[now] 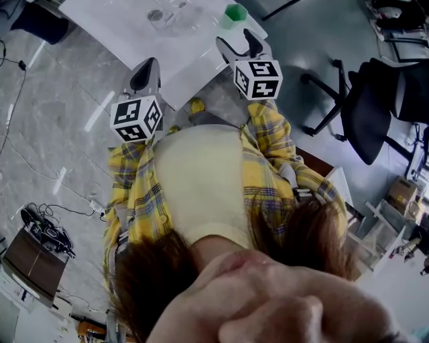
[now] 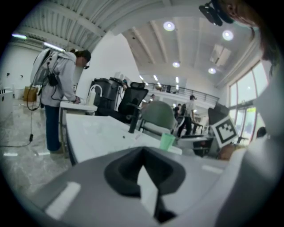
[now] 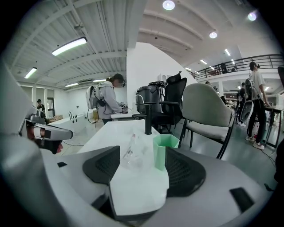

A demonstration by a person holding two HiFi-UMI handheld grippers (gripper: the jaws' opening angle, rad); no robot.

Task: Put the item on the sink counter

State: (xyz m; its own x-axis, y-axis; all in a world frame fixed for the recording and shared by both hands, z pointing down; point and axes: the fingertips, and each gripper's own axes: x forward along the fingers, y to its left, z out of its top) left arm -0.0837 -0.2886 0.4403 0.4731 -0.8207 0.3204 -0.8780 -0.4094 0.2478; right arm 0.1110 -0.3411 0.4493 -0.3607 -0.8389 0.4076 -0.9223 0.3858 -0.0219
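A white table (image 1: 127, 30) stands ahead of me. On it are a green cup (image 1: 234, 13) and a clear glass item (image 1: 161, 17). My left gripper (image 1: 144, 72) hovers at the table's near edge, its jaws closed together with nothing in them. My right gripper (image 1: 239, 43) is open and empty, held just short of the green cup. In the right gripper view the green cup (image 3: 165, 150) and the clear item (image 3: 133, 153) show between the jaws of the right gripper (image 3: 140, 162), farther off on the table. The left gripper (image 2: 142, 156) points over the table towards the cup (image 2: 167, 141).
A black upright tap (image 3: 148, 117) rises from the table's far part. A grey chair (image 3: 206, 111) and black office chairs (image 1: 375, 100) stand to the right. A person in a pale hoodie (image 2: 57, 84) works at another counter. Cables and a box (image 1: 40, 234) lie on the floor at left.
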